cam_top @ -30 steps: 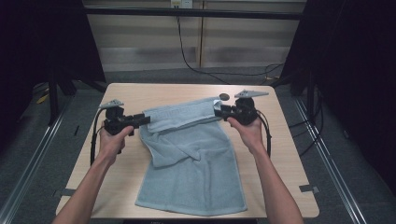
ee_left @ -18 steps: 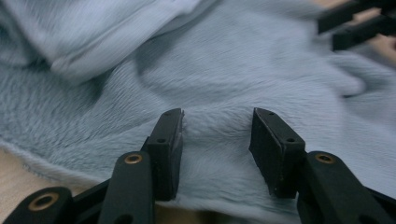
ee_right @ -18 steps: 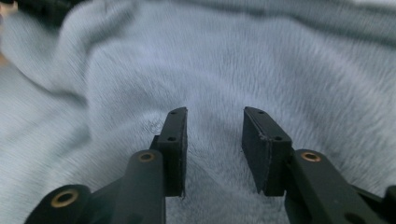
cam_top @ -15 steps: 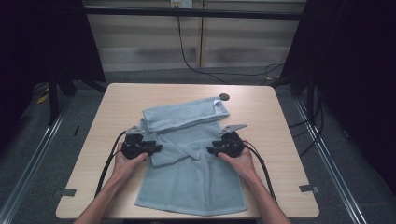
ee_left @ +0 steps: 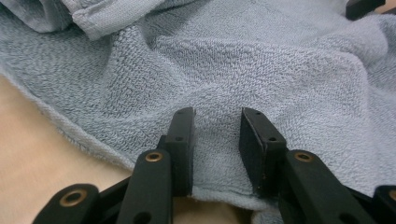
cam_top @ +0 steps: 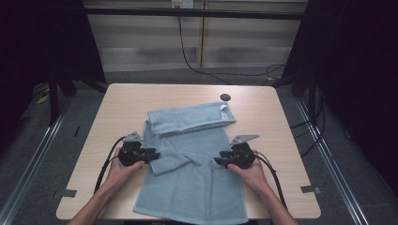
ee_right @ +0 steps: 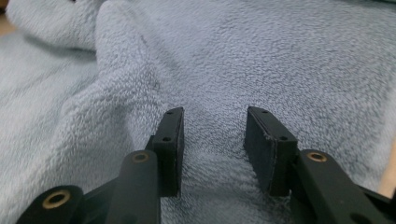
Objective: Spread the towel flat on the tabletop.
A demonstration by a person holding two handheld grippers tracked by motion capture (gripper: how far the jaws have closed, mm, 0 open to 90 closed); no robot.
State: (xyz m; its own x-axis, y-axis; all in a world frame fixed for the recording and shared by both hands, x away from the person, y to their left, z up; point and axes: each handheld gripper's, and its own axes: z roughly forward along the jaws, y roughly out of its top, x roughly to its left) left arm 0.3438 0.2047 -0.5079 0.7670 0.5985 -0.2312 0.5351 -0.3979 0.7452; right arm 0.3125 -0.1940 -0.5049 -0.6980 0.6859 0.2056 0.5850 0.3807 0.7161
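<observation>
light blue towel [cam_top: 197, 178], partly folded, rumpled

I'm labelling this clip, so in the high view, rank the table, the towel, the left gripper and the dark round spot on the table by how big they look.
1. Table, largest.
2. Light blue towel.
3. Left gripper.
4. Dark round spot, smallest.
The towel's near edge runs out of frame at the bottom, but it looks smaller than the table regardless.

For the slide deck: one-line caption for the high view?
Both hand-held grippers, left and right, open at opposite edges of a partly folded light blue towel on a wooden table.
</observation>
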